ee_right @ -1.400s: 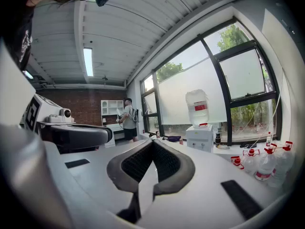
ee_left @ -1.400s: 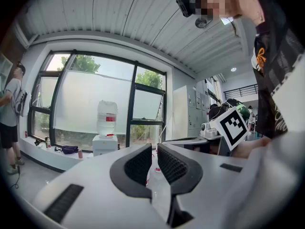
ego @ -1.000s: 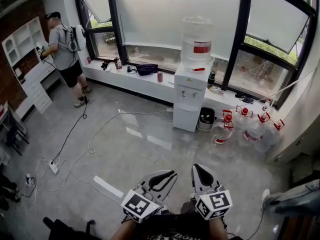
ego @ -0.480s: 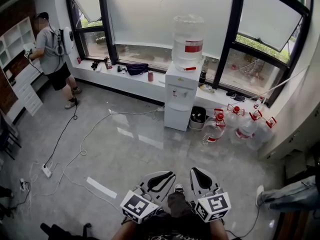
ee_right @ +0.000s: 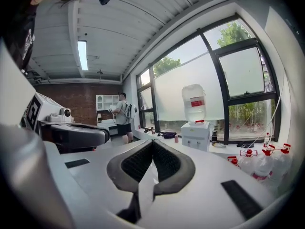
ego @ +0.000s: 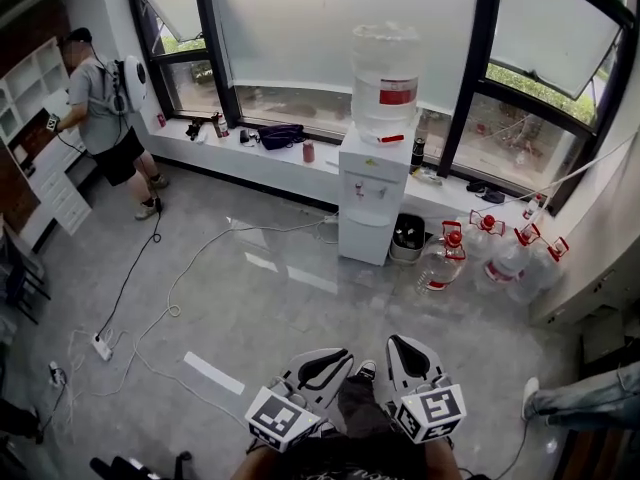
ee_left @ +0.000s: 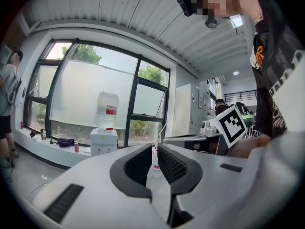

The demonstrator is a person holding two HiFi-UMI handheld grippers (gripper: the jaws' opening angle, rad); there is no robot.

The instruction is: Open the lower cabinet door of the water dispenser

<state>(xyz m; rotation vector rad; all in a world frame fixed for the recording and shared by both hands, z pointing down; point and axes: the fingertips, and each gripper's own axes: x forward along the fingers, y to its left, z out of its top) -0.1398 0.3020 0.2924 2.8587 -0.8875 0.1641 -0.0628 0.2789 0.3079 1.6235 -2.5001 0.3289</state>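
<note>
The white water dispenser point(ego: 371, 190) stands against the window ledge with a big clear bottle point(ego: 385, 73) on top. Its lower cabinet door point(ego: 364, 238) is closed. The dispenser also shows small and far off in the left gripper view point(ee_left: 103, 142) and in the right gripper view point(ee_right: 196, 136). Both grippers hang near my body, far from it across the floor. My left gripper point(ego: 343, 353) point(ee_left: 155, 147) is practically shut, with a thin slit between the pads and nothing in it. My right gripper point(ego: 396, 342) point(ee_right: 152, 142) is shut and empty.
A person point(ego: 103, 108) stands at the far left by white shelves point(ego: 40, 88). Cables point(ego: 170, 288) and a power strip point(ego: 101, 346) lie on the grey floor. Several water jugs point(ego: 492, 251) and a black bin point(ego: 408, 234) sit right of the dispenser. Someone's leg point(ego: 580, 393) shows at the right.
Both grippers have shifted a little forward and down toward the dispenser, jaws unchanged. My own leg and shoe now show between them.
</note>
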